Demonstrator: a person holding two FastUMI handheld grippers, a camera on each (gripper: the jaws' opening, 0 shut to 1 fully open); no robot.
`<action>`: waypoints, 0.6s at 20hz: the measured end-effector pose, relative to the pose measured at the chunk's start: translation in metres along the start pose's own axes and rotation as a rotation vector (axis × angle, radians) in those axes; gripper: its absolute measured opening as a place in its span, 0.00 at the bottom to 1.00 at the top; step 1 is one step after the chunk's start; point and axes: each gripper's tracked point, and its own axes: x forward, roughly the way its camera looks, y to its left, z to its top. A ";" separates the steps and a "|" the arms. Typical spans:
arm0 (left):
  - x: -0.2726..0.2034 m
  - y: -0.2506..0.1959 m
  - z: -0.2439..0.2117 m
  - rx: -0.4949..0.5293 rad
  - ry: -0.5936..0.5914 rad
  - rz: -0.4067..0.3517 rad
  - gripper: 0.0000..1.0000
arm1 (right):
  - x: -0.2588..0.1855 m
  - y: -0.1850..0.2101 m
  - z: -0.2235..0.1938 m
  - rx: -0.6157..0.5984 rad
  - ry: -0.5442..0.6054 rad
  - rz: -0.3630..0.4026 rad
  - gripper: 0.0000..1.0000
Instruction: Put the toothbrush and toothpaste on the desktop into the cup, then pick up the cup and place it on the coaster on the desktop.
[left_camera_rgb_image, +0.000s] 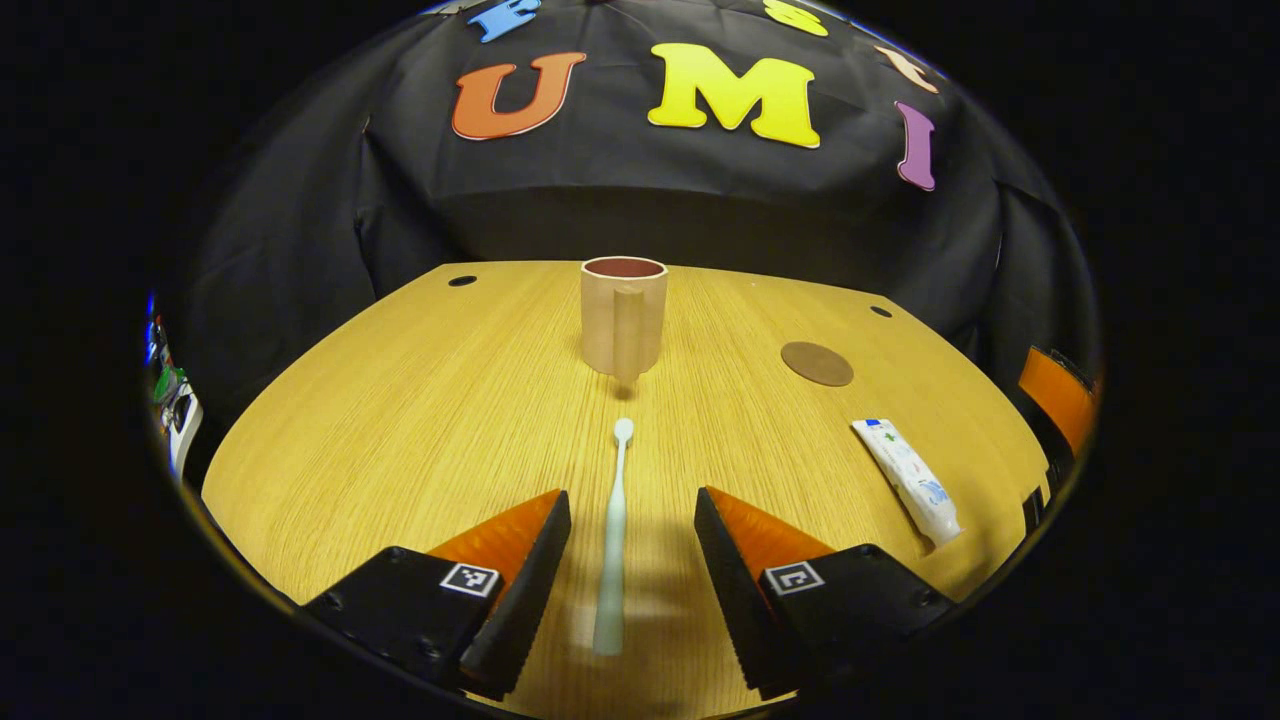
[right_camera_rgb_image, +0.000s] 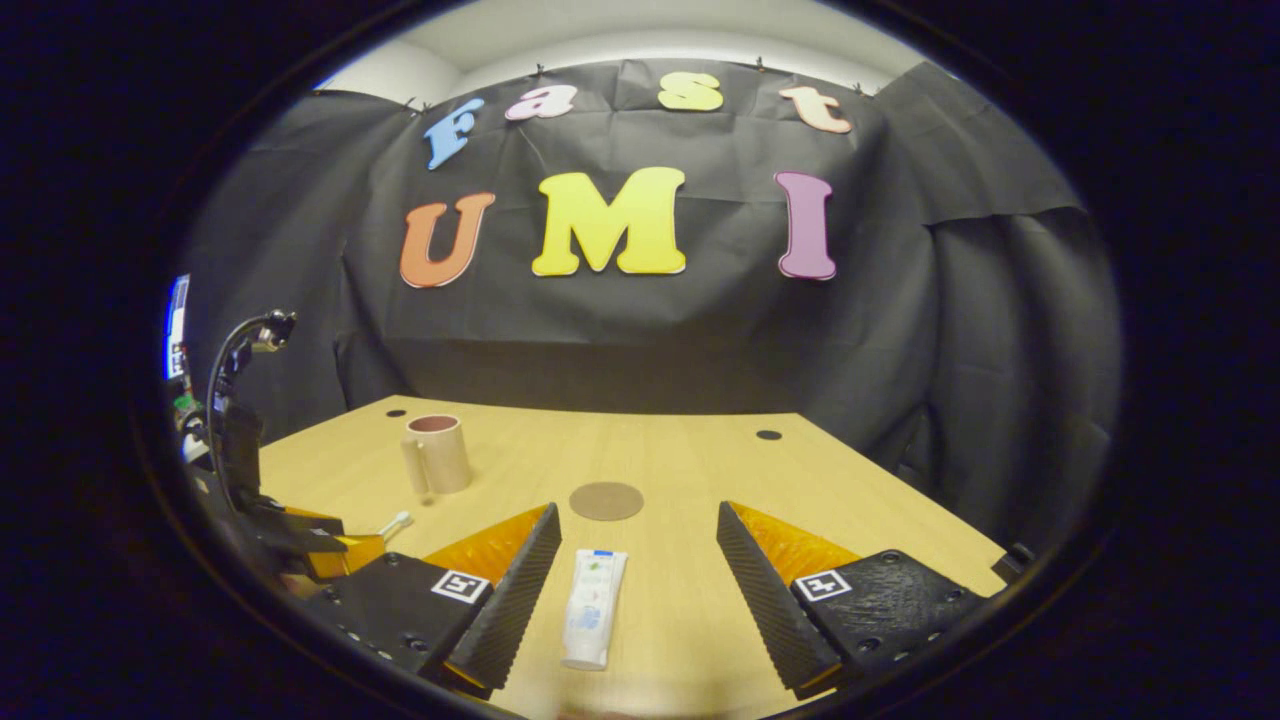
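A pale toothbrush (left_camera_rgb_image: 612, 540) lies flat on the wooden desktop (left_camera_rgb_image: 420, 420), head pointing toward the beige cup (left_camera_rgb_image: 623, 315). My left gripper (left_camera_rgb_image: 632, 520) is open, its fingers on either side of the handle and not touching it. A white toothpaste tube (right_camera_rgb_image: 594, 606) lies on the desktop between the fingers of my open right gripper (right_camera_rgb_image: 636, 560); the toothpaste tube (left_camera_rgb_image: 908, 480) sits at the right in the left gripper view. The round brown coaster (right_camera_rgb_image: 606, 500) lies just beyond the tube, and the cup (right_camera_rgb_image: 437, 453) stands upright at the far left. The coaster (left_camera_rgb_image: 817, 363) is right of the cup.
The left gripper (right_camera_rgb_image: 300, 540) and its camera stalk (right_camera_rgb_image: 235, 380) stand at the left edge of the right gripper view, with the toothbrush head (right_camera_rgb_image: 398, 522) beside them. Small dark holes (left_camera_rgb_image: 462, 281) mark the desktop's far corners. Black cloth wall closes the back.
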 end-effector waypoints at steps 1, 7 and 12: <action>0.003 0.001 -0.002 0.001 0.012 0.007 0.76 | 0.002 0.000 -0.003 -0.002 0.009 0.002 0.95; 0.013 0.006 -0.005 -0.030 0.019 0.022 0.54 | 0.007 0.001 -0.013 0.002 0.036 0.011 0.95; 0.016 0.006 -0.008 -0.032 0.019 0.010 0.44 | 0.008 0.003 -0.014 0.003 0.042 0.014 0.95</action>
